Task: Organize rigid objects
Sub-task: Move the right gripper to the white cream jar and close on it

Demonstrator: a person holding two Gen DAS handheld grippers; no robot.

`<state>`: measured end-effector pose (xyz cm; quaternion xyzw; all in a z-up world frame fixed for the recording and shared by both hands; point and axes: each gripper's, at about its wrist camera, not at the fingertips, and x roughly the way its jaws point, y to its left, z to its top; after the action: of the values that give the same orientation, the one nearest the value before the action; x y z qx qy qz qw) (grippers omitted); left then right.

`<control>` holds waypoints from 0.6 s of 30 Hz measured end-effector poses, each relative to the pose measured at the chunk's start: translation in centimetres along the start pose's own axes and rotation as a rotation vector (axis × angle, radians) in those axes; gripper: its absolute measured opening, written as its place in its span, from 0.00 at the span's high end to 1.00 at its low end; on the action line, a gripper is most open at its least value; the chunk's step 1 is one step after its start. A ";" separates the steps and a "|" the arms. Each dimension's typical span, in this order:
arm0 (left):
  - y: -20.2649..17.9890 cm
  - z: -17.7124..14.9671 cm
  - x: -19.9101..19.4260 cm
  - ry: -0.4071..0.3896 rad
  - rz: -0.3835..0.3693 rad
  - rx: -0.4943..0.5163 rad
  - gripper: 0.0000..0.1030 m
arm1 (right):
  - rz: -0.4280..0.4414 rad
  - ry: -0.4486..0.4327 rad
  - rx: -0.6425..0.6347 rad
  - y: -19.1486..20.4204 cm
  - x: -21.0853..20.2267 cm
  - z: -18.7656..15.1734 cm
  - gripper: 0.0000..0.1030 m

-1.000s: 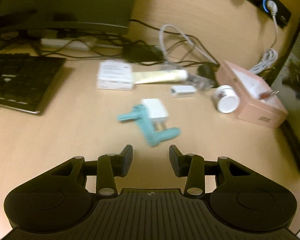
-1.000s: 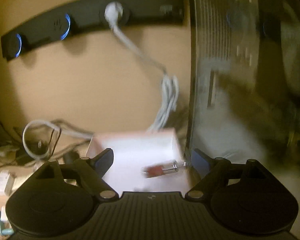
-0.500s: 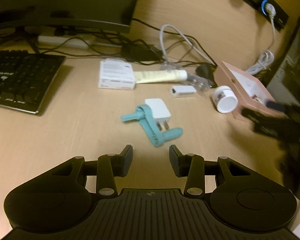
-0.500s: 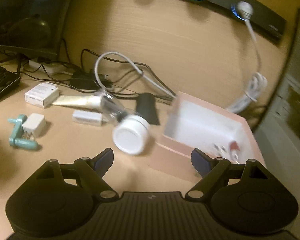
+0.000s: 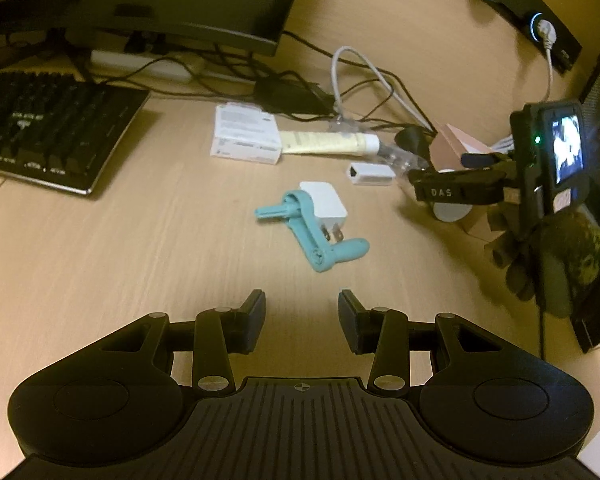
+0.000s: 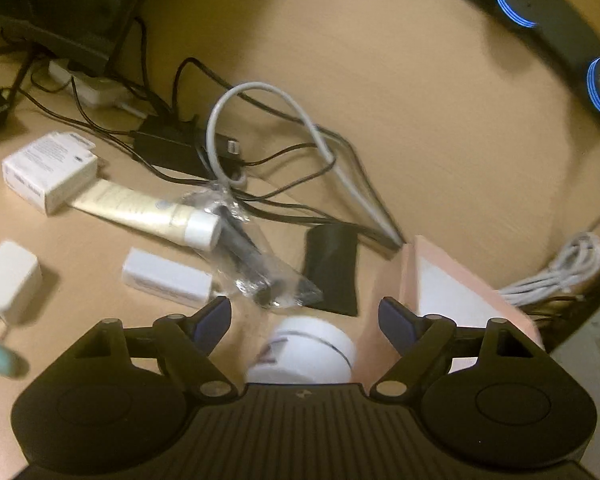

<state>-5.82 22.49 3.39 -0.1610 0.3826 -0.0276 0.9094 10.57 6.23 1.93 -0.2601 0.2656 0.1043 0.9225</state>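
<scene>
A white round jar [image 6: 312, 354] lies on its side beside the pink box [image 6: 410, 280]. My right gripper [image 6: 306, 318] hangs over the jar with a pad on either side of it. Its jaws are closing and still stand clear of the jar. In the left wrist view the same jar [image 5: 454, 213] shows under one of the right gripper's fingers [image 5: 452, 192]. My left gripper [image 5: 302, 312] is open and empty, just short of a teal crank handle [image 5: 312, 236] that lies against a white plug charger [image 5: 326, 202].
On the wooden desk lie a white carton [image 5: 246, 136], a cream tube [image 5: 324, 143], a white adapter [image 5: 370, 174], a clear plastic bag [image 6: 260, 276] and a black pouch [image 6: 332, 272]. A keyboard [image 5: 48, 136] sits far left. Cables [image 6: 260, 120] run along the back.
The right gripper swung left from above the pink box, rolled and sank until the white jar was between its jaws. It now shows in the left wrist view. The left gripper stayed put.
</scene>
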 end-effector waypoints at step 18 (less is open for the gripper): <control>-2.7 0.7 2.0 0.002 -0.047 0.035 0.57 | 0.148 -0.051 -0.063 0.2 -9.7 -5.4 0.62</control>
<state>-3.73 19.82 3.34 -0.1537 0.3791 -0.0559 0.9108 0.07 2.97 3.22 -0.2658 0.2571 0.1872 0.9101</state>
